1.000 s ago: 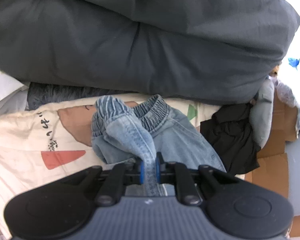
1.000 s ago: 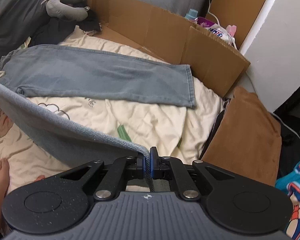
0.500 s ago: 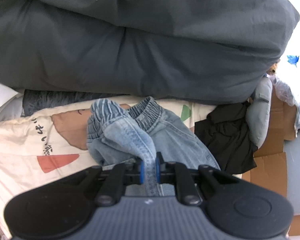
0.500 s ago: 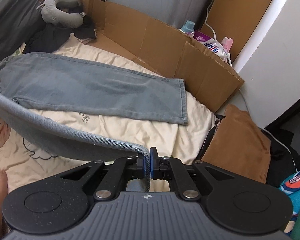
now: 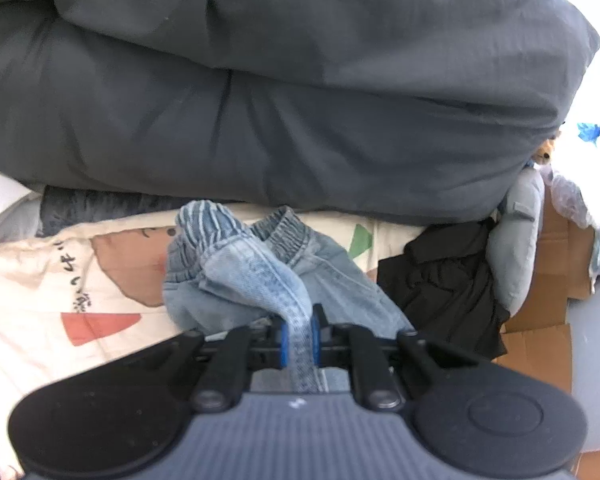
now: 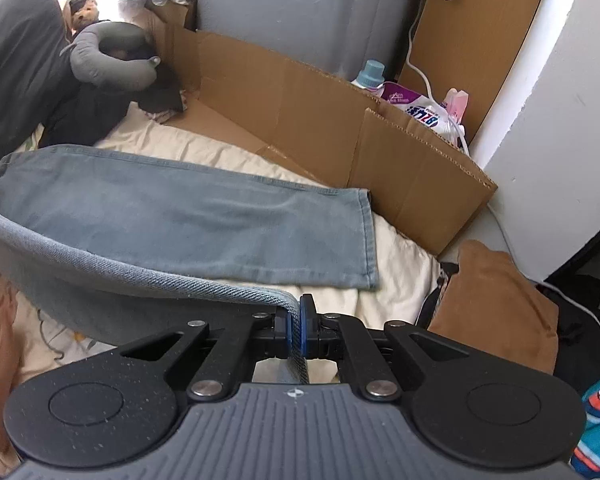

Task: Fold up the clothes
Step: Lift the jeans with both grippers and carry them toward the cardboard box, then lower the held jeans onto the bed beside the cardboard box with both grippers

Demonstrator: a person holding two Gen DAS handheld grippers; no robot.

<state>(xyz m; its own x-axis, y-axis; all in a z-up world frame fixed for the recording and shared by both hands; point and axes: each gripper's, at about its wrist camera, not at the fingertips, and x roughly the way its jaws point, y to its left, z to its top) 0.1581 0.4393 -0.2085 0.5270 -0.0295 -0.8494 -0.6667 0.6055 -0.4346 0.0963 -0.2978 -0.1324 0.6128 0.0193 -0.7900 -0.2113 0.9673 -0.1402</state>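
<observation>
Left wrist view: landmark is the jeans [image 5: 236, 276] — light-blue denim, bunched at the elastic waistband, lying on the bed sheet [image 5: 32, 280]. Left of the jeans the cream sheet shows a red shape and some dark lettering. Above the jeans, a big dark grey duvet [image 5: 284, 92] fills the upper frame, and its lower edge sits just behind the waistband. Left tongs [image 5: 299, 338] are clamped narrow on a seam strip of the jeans; the strip runs up from the pads into the bunched fabric. Right of the jeans: a black garment [image 5: 444, 280] heaped on the bed, then a grey neck pillow [image 5: 516, 236], then cardboard [image 5: 556, 276] at the frame edge.

Right wrist view: same jeans [image 6: 180, 216], one leg laid flat across the sheet [image 6: 400, 276], hem toward the right. The other leg is lifted off the bed and arcs from the left edge down to the right tongs [image 6: 295, 334], which are closed tight on its hem edge. Behind the flat leg, the neck pillow [image 6: 100, 60] and black garment [image 6: 84, 116] at upper left, and a cardboard wall [image 6: 340, 120] along the bed's far side. Behind the cardboard — a detergent bottle [image 6: 370, 74] and a purple-and-white pouch [image 6: 416, 106]. Right of the hem: a brown cloth [image 6: 500, 300] off the bed's corner.
</observation>
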